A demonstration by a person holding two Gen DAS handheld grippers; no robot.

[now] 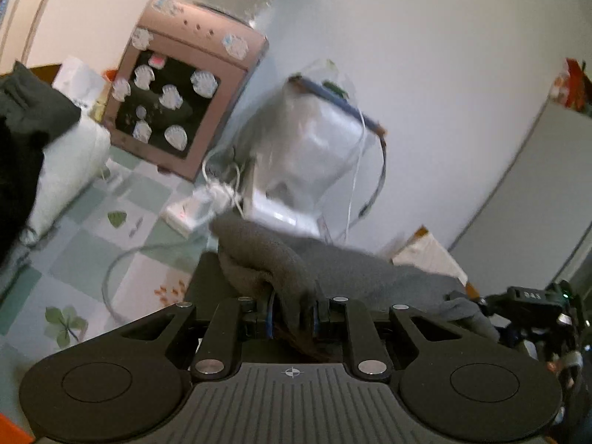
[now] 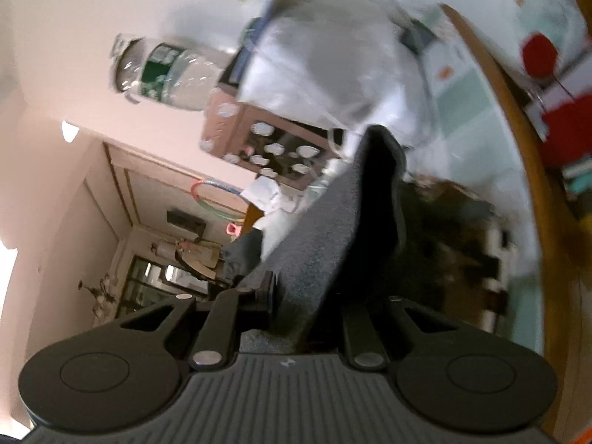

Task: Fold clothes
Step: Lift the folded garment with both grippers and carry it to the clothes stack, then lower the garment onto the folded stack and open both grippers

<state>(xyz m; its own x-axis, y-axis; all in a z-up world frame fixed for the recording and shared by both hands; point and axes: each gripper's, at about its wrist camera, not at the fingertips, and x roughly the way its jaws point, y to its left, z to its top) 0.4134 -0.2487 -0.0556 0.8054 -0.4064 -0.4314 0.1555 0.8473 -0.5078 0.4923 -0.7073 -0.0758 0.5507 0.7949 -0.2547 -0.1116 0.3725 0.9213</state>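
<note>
Left tool [image 1: 292, 312]: one, clenched on one grey garment [image 1: 333, 266], which bunches between its fingers and trails rightward. Ahead, left to right: one pink cabinet [image 1: 185, 88], one plastic-wrapped bundle [image 1: 307, 155]. Right tool [image 2: 296, 296]: one, gripping the same grey garment [image 2: 318, 229], which runs forward from it.

the bench [image 1: 85, 255] wears a cloth of pale green and white squares printed with green leaves and small orange marks, and in the right wrist view its wooden rim [image 2: 518, 140] shows as a curved brown edge. on it stand a pink box [image 1: 181, 100] stuck with shell-shaped pieces, a white plastic-wrapped bundle [image 1: 307, 159], a white power strip [image 1: 192, 209] with cords running from it, and a white pillow [image 1: 66, 170] at the left edge. a thin grey cable [image 1: 111, 277] loops across the squares near the front.
</note>
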